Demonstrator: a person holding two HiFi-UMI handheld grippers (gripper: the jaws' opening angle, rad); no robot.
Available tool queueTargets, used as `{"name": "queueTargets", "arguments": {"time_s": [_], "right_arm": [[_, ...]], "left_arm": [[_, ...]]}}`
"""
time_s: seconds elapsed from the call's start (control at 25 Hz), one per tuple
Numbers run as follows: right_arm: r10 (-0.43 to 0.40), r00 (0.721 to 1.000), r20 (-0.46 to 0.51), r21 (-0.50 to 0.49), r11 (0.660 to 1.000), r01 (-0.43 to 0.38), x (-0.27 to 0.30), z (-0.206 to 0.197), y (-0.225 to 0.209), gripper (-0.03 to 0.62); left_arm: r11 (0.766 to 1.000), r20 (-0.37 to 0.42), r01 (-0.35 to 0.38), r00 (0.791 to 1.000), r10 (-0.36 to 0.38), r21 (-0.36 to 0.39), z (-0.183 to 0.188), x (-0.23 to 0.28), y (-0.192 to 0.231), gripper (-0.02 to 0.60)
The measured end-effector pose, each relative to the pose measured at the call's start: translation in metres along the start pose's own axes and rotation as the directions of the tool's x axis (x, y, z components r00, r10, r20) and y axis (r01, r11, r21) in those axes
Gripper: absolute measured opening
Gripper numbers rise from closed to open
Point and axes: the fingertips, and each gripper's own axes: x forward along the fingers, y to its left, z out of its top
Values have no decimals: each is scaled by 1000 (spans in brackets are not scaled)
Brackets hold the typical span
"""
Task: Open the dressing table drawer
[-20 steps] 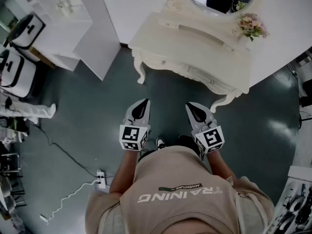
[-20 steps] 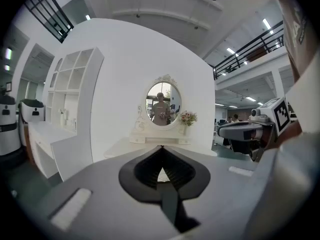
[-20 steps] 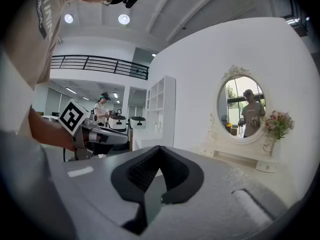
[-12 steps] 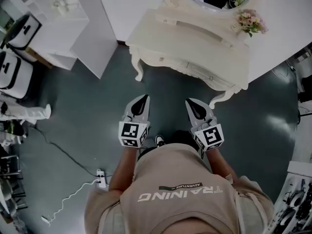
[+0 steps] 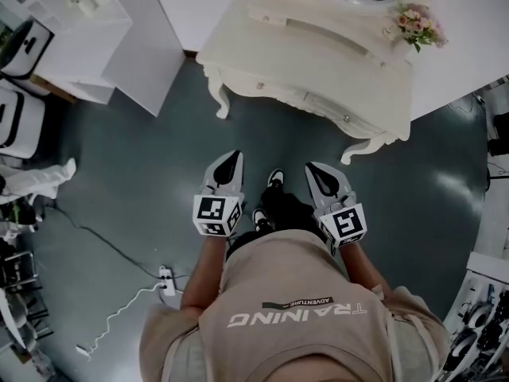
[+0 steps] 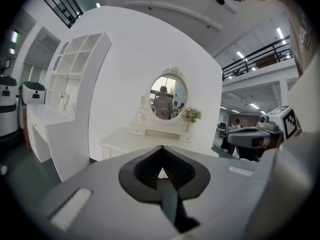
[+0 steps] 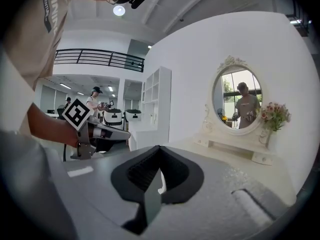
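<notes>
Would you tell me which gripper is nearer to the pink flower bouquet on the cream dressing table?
Right. The right gripper is below-left of the pink flower bouquet, short of the cream dressing table; the left gripper is farther left.

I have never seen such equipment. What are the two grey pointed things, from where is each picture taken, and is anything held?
There is no robot: a person holds two grey hand tools, the left gripper and the right gripper, each with two jaws and a marker cube. The head view comes from a camera on the person's head, looking down. Each gripper view comes from a camera riding on that gripper, looking along its jaws. Ahead stands a cream dressing table with an oval mirror and pink flowers on top. Its drawers look closed. Both pairs of jaws are together and hold nothing.
</notes>
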Motion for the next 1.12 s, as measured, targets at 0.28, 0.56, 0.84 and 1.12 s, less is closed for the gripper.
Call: {"name": "queueTargets", "arguments": {"time_s": [0.28,0.56,0.84,1.12], "right_arm": [[37,998,43,29,999,-38,73,13,-57,3],[31,994,105,78,996,-40,147,32,-115,3],[103,991,90,11,994,-104,190,44,-147,3],[149,988,41,36,988,-150,209,32,-139,3]], "left_arm": [[998,-31,-36,999,37,42,36,65,38,18],[992,-24,-33,999,36,122,86,133,71,18],[992,-15,-66,998,68,110,119,174,87,18],[995,-76,-79,994,83,53,100,182,101,18]]}}
